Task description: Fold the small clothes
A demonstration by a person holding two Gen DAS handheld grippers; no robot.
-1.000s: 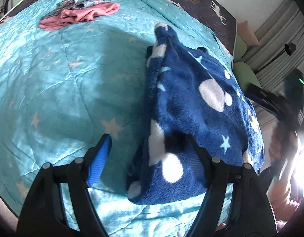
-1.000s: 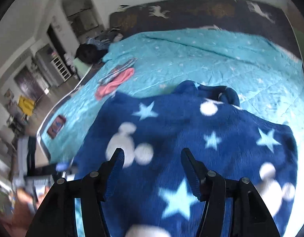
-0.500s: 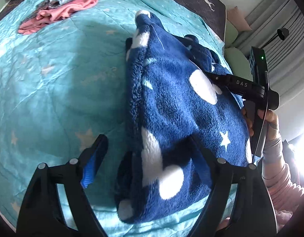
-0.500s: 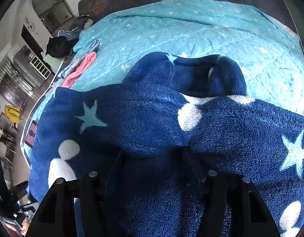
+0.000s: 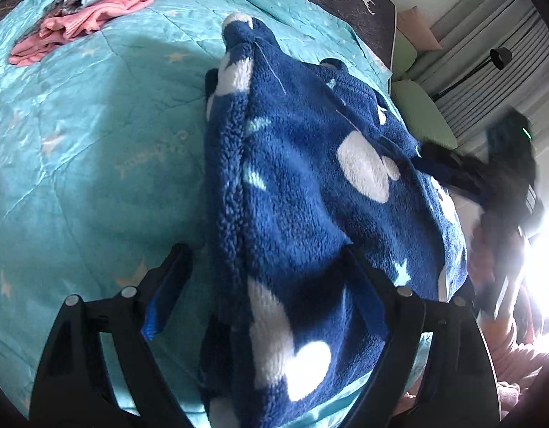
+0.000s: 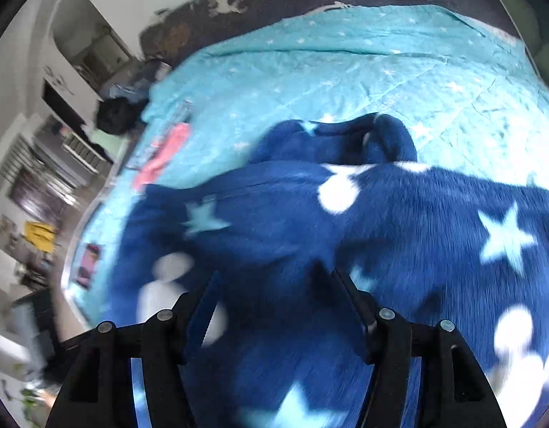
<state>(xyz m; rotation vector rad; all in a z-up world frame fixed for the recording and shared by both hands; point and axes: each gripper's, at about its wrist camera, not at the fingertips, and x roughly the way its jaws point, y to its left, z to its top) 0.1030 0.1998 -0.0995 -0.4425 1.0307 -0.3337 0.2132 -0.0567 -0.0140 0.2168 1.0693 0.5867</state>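
Left claw [image 5: 263,274] standing wide apart, jaws just been opening further. Its left finger [image 5: 167,285] is hanging over bare quilt; its right finger [image 5: 367,296] is lying against the fleece, partly sunk in shadow. The near edge of the blue fleece garment [image 5: 310,185] is sitting between the two fingers, not pinched by them.

Right claw [image 6: 274,296] also standing apart, jaws just been opening a bit. It's hovering right over the fleece [image 6: 399,232]; fabric is filling the gap between the fingers, but the view is blurred and I'm not seeing the pads pressing on it. In the left view the right claw [image 5: 463,174] is showing as a dark smear at the far side of the garment.

Garment is lying on the teal star-print quilt [image 5: 78,142] of the bed, bunched into a ridge running away from me. Thick plush, navy, with white mouse-head shapes and pale blue stars.

Further back, a pink cloth [image 5: 82,23] is lying crumpled on the quilt, well apart from the fleece.
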